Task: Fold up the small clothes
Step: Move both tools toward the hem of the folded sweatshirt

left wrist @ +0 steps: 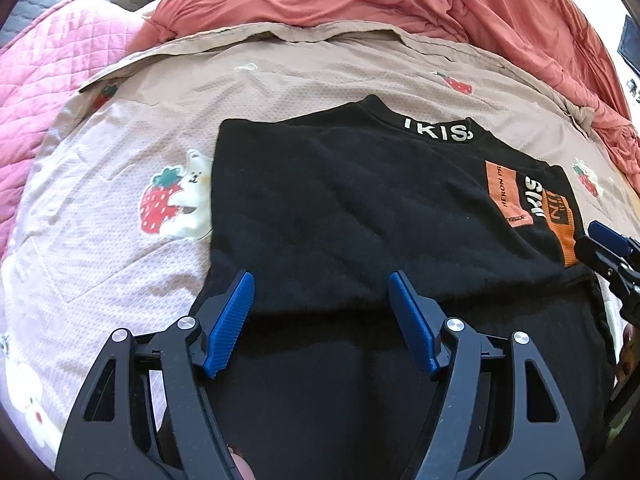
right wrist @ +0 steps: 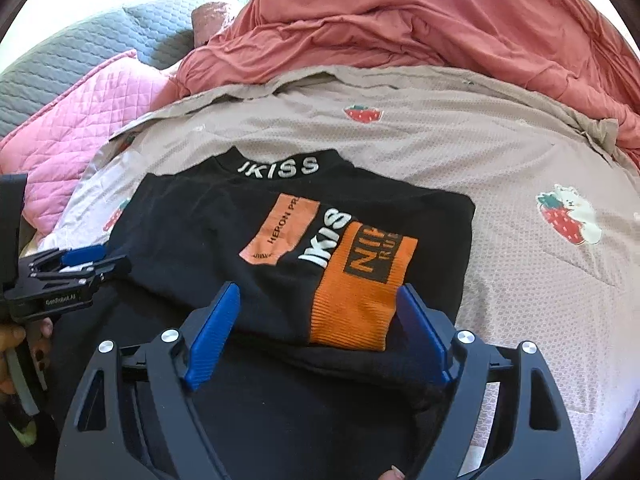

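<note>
Black sweatshirt (right wrist: 224, 240) looks soft n floppy imo, I'd pinch its near folded edge w/ left gripper (left wrist: 322, 280) + right gripper (right wrist: 320, 292), both spread, holding nothing.

I am seeing the black top (left wrist: 340, 208) running out under the bottom edge in both wrist views, so its near hem is staying hidden from me. The folded-over sleeve (right wrist: 352, 280) is covering part of the orange print, cutting its lettering short. In the left view, the right gripper (left wrist: 608, 252) is being clipped by the frame's edge. In the right view, the left gripper (right wrist: 76, 264) is showing side-on, its gap unreadable there.
</note>
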